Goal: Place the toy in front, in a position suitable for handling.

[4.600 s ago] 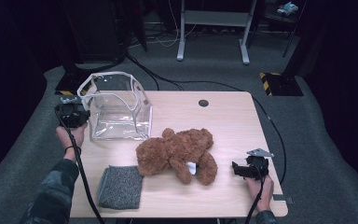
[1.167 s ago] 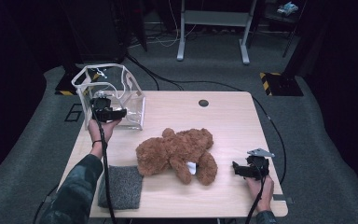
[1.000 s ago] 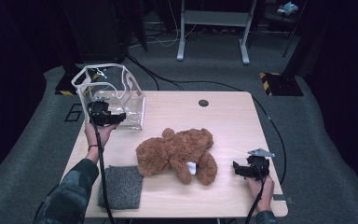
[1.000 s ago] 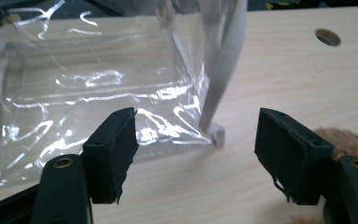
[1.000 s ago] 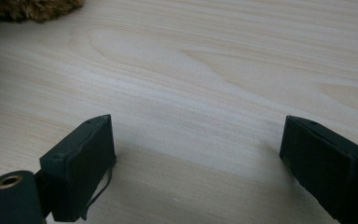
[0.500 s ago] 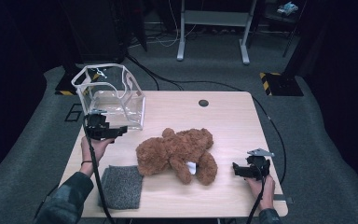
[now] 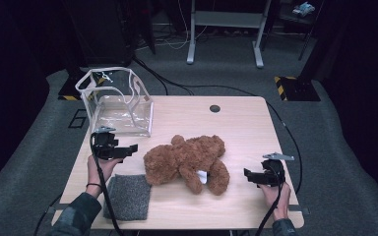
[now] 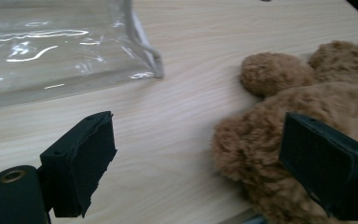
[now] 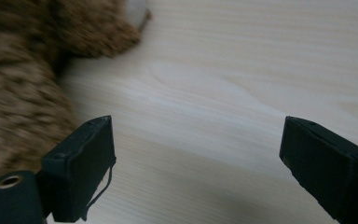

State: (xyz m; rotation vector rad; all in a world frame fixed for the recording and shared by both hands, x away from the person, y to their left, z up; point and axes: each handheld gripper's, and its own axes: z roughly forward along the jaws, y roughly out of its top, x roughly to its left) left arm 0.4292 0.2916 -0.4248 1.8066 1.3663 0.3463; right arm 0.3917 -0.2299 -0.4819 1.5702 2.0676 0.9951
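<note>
fuzzy plush teddy bear [image 7: 187, 160], glossy clear plastic bag [image 7: 115, 103], matt wood table [image 7: 236, 123].

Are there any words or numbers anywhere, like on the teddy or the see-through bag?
"6": a large pale figure on the grey floor left of the table, partly cut off by the table edge, so I read it with some doubt.
Teddy bear: a small white tag near its leg, too small to read.
Clear bag: no writing that I can see.
Grey cloth: none.

Grey cloth [image 7: 128, 195] (front left), round table grommet [image 7: 215, 108].
</note>
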